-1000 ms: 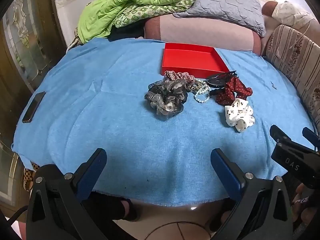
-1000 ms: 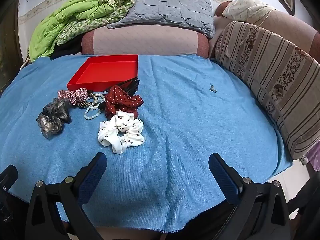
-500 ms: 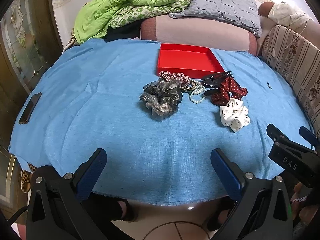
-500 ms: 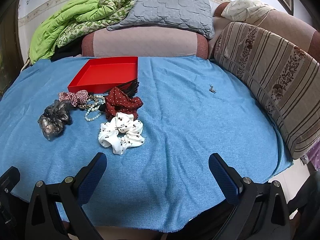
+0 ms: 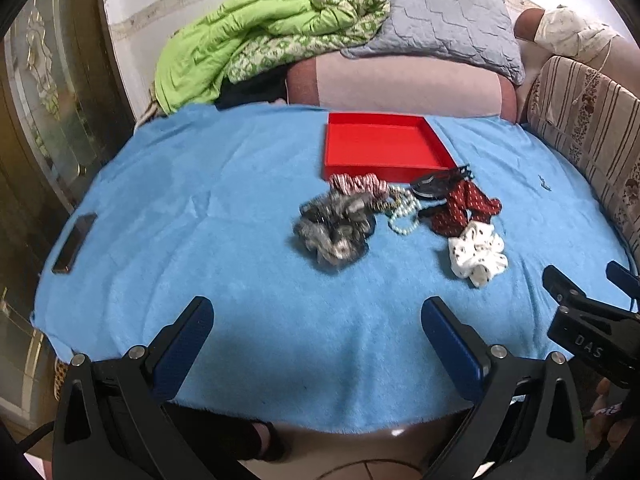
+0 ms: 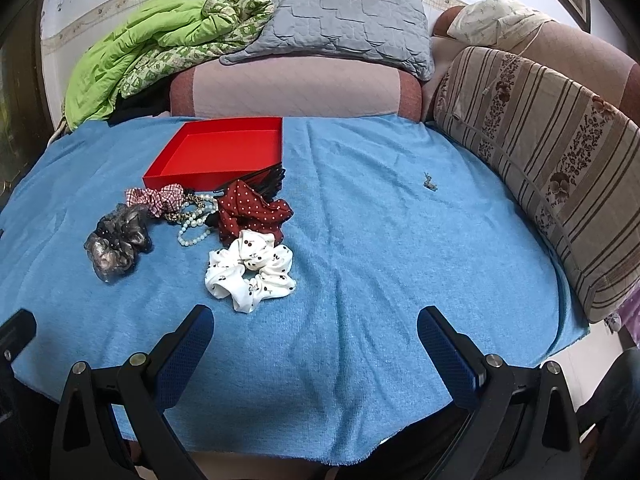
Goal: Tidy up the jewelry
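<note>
Both claws stand released and hold nothing: the left claw [image 5: 316, 320] and the right claw [image 6: 314, 328] hover over the near edge of the blue cloth [image 6: 380, 240], jaws wide apart. The jewelry lies ahead of them in one tight cluster, just short of the red tray [image 5: 380, 148], which is bare inside. Ahead of the left claw sits the grey scrunchie [image 5: 334, 230]; ahead and to the left of the right claw sits the white scrunchie [image 6: 250, 270], nearest of all. Beyond it lie the red dotted scrunchie [image 6: 252, 210], the pearl bracelet [image 6: 194, 220], the checked scrunchie [image 6: 156, 198] and a dark clip [image 5: 438, 184] against the tray wall. Judged risks: the pieces touch or overlap, so a pinch on one may drag a neighbour, chiefly the beads tangled among the fabric. A low pinch may also catch the loose cloth and shift the whole cluster. A small grey item [image 6: 430, 182] lies well apart, ahead and right of the right claw, and is easily overlooked. A phone [image 5: 74, 242] rests far left, near the cloth edge.
</note>
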### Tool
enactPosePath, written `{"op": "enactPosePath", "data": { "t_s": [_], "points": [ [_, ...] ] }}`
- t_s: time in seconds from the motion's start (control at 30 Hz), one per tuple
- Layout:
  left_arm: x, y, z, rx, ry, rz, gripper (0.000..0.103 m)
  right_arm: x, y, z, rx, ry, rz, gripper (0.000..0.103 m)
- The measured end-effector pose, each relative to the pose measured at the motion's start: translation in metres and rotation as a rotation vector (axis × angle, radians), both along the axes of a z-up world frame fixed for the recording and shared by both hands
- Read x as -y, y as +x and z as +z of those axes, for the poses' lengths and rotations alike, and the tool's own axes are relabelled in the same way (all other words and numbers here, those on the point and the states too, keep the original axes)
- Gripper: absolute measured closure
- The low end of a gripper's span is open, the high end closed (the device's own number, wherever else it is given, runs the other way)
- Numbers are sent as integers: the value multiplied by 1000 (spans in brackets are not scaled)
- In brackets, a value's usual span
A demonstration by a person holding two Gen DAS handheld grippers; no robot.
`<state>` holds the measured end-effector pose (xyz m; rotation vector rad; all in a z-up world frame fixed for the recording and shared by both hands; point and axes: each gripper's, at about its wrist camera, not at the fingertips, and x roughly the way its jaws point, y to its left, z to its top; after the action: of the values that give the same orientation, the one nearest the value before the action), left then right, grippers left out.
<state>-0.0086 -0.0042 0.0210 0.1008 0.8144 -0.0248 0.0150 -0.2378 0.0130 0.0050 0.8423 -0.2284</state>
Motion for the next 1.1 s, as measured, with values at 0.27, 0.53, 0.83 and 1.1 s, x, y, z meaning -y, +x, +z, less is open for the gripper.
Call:
{"op": "enactPosePath", "data": {
  "t_s": [0.27, 0.53, 0.83, 1.1],
  "points": [
    [-3, 7, 7, -13, -16, -8, 0, -1, 1, 18, 39, 4, 4, 0],
    [0, 5, 10, -14, -5, -27, 0, -6, 2, 25, 52, -4, 21, 0],
    [-4, 11, 15, -23, -26, -14, 0, -8, 3, 25, 31, -2, 22, 0],
    [-9, 16, 22, -20, -48, 7, 0, -11, 3, 37, 35, 25, 37, 0]
  ]
}}
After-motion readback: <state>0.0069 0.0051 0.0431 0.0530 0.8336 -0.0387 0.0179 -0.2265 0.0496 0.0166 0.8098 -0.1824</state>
